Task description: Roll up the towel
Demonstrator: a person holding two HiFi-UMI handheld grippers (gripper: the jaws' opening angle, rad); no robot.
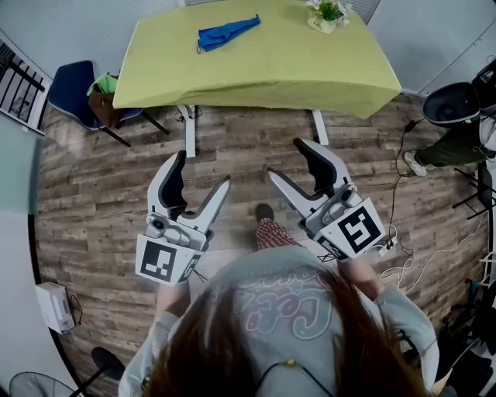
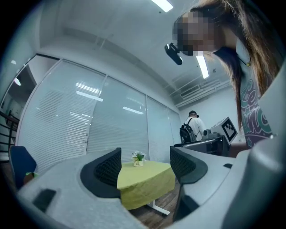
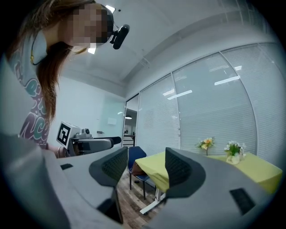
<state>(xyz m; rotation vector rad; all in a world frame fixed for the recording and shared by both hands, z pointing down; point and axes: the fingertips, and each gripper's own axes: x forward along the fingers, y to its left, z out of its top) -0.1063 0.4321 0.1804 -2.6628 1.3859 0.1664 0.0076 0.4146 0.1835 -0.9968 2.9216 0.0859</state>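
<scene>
A blue towel (image 1: 225,32) lies bunched on the far left part of a table under a yellow-green cloth (image 1: 263,66). I stand well back from the table, over wooden floor. My left gripper (image 1: 201,175) is held low at the left, open, with nothing between its jaws. My right gripper (image 1: 288,160) is at the right, also open and empty. In the left gripper view the open left gripper (image 2: 144,166) frames the table (image 2: 145,181). In the right gripper view the open right gripper (image 3: 144,169) frames the table's corner (image 3: 156,167). The towel is not visible in either gripper view.
A small pot of flowers (image 1: 325,14) stands at the table's far right. A blue chair (image 1: 77,89) with a bag sits left of the table. Cables (image 1: 407,225) run over the floor at the right. Another person (image 2: 192,127) stands by the wall. Glass partitions with blinds (image 2: 89,129) lie behind the table.
</scene>
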